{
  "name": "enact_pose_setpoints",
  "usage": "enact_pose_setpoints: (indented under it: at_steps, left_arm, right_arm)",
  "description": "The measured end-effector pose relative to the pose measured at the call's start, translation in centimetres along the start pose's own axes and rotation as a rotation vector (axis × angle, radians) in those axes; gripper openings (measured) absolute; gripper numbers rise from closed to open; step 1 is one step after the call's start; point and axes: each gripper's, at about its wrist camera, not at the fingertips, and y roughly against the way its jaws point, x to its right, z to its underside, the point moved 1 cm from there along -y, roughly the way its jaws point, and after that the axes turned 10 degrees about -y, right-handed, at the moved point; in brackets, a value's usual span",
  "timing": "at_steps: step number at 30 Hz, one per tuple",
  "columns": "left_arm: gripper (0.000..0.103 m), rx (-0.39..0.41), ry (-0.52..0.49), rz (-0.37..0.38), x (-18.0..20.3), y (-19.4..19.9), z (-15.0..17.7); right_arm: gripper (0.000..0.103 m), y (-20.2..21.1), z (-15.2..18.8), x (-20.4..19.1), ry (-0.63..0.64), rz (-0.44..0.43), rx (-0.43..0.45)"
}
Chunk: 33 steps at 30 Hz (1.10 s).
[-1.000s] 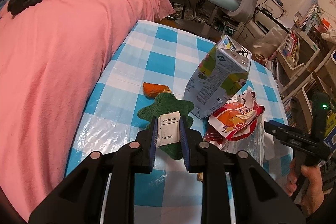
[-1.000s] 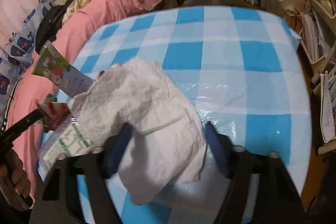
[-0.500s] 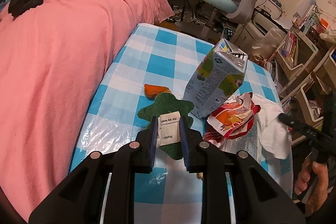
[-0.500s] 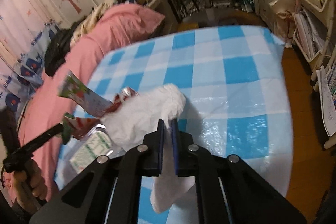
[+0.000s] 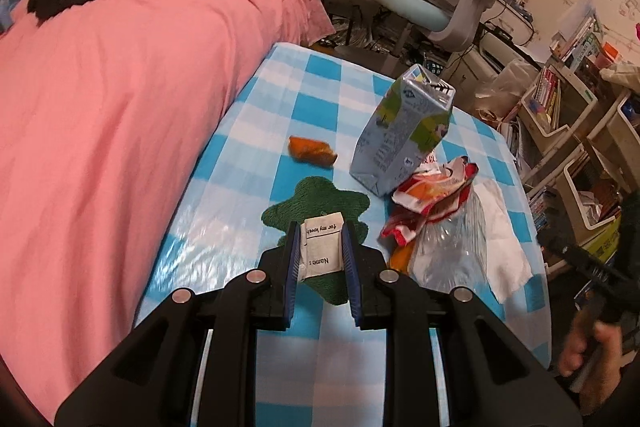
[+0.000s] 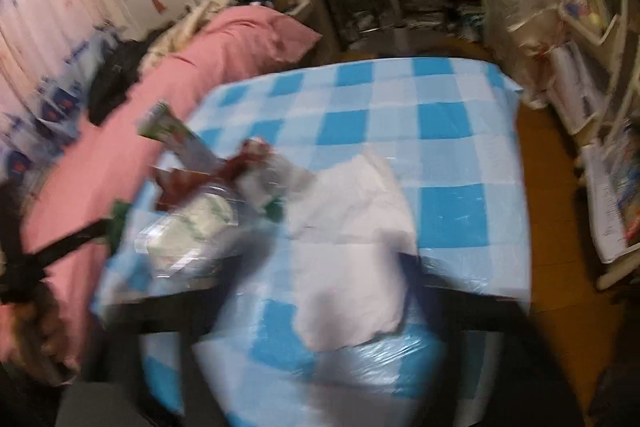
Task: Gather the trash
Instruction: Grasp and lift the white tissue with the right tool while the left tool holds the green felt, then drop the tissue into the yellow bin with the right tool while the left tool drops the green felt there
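Now | left gripper (image 5: 322, 247) grasping paper tag (image 5: 322, 247) | right gripper (image 6: 340, 267) blurred, jaws spread around white tissue (image 6: 352, 219)

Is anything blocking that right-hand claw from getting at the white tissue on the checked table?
Nothing visible does. The white tissue lies right between the right gripper's spread fingers, though that view is blurred. The nearest clutter, a clear plastic container and a red snack wrapper, sits beside it, toward the bed, not in front.

Your left black two-finger gripper (image 5: 322, 259) clamps its blue-padded fingers (image 5: 292, 259) on a white paper tag; your right gripper (image 6: 340, 267), motion-blurred, shows fingers spread wide apart.
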Motion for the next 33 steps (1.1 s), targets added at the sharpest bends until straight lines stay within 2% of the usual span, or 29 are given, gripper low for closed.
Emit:
enact_pose_setpoints:
  at_steps: [5,9,12,14,16,20,23,29,33]
  left_arm:
    - [0.02,0.003,0.002,0.007,-0.1,0.9,1.1]
    - [0.02,0.002,0.006,0.013,-0.4,1.1,1.3]
    - [0.02,0.006,0.001,0.019,-0.4,1.2,1.4]
    - [0.02,0.008,-0.004,0.022,-0.2,1.4,1.4]
    - [0.02,0.008,-0.013,0.022,0.1,1.5,1.6]
    - [0.02,0.01,-0.026,0.022,0.6,2.1,2.4]
    - [0.02,0.016,-0.031,0.026,1.0,2.9,3.2]
    - [0.02,0.033,-0.052,0.019,2.4,4.8,5.3]
    - [0.02,0.041,-0.068,0.004,3.1,5.9,6.9]
  right_arm:
    - [0.092,-3.6,0.8,-0.5,0.113,0.142,-0.046]
    - [0.09,-6.0,1.7,-0.1,0.152,0.197,-0.101]
    - [0.066,-5.9,2.2,-0.7,0.21,0.202,-0.082]
    - [0.022,-5.5,2.5,-1.2,0.232,0.18,-0.086]
    - [0.009,-5.1,2.7,-1.3,0.226,0.162,-0.101]
    - [0.008,-2.9,3.4,-1.2,0.164,0.082,-0.095]
    - [0.008,-0.3,4.5,-1.7,0.138,-0.013,-0.075]
    - [0.008,4.4,8.7,-4.5,0.213,-0.189,-0.057]
    - [0.008,6.4,12.0,-6.3,0.28,-0.294,-0.106]
